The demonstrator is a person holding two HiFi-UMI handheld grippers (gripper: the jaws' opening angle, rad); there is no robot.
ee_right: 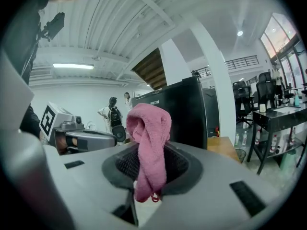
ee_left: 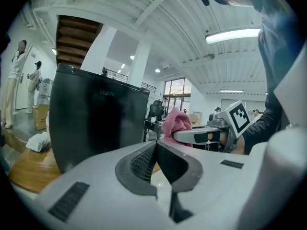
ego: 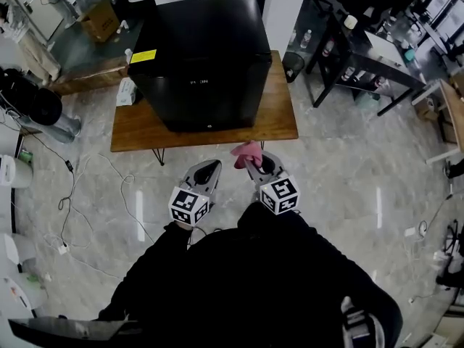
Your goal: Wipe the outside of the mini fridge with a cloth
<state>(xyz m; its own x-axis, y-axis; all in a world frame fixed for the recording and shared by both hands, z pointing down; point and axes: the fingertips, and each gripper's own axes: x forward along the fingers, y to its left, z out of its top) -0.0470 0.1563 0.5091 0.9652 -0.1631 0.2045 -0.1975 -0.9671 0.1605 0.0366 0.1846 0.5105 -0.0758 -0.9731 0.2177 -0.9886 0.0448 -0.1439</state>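
The black mini fridge (ego: 199,60) stands on a low wooden table (ego: 279,118); it also shows as a dark box in the left gripper view (ee_left: 96,121) and the right gripper view (ee_right: 184,111). My right gripper (ego: 250,159) is shut on a pink cloth (ego: 246,153), which bunches above the jaws (ee_right: 149,143) and shows pink beside the fridge (ee_left: 175,123). It hovers just short of the table's front edge. My left gripper (ego: 212,167) is shut and empty (ee_left: 154,150), a little to the left of the right one.
A white crumpled item (ego: 127,91) lies on the table's left end. A dark desk with bottles (ego: 362,56) stands at the right, cardboard boxes (ego: 101,20) at the back left. Cables (ego: 72,194) trail over the marble floor. Two people stand far off (ee_right: 115,111).
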